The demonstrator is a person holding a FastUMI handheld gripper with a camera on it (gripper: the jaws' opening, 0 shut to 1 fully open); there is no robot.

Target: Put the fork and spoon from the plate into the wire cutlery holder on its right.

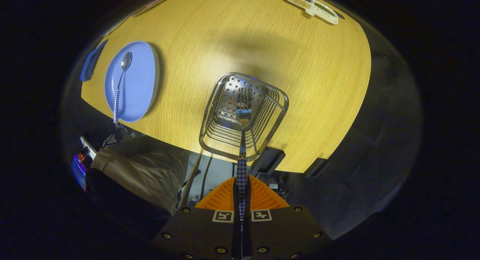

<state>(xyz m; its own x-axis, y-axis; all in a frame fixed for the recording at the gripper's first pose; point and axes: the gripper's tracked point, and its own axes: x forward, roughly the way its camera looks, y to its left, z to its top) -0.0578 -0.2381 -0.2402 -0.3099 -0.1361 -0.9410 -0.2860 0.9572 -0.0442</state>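
Over the wire holder (243, 115), the gripper (242, 200) is clamping the fork (243, 113), tines hanging inside; the spoon (120, 83) is lying on the plate (140, 91).

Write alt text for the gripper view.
The gripper is shut on the fork, holding its tines over the wire cutlery holder on a wooden table. The spoon lies on the blue plate beside it.

The hand-held gripper (242, 200) is clamped on the fork (243, 113), tines over the holder (243, 115) at centre; its wire walls ring the opening. Bare counter (300, 72) spreads right and above. Plate (137, 83) with spoon (120, 85) blocks the left; a tray (310, 5) sits upper right.
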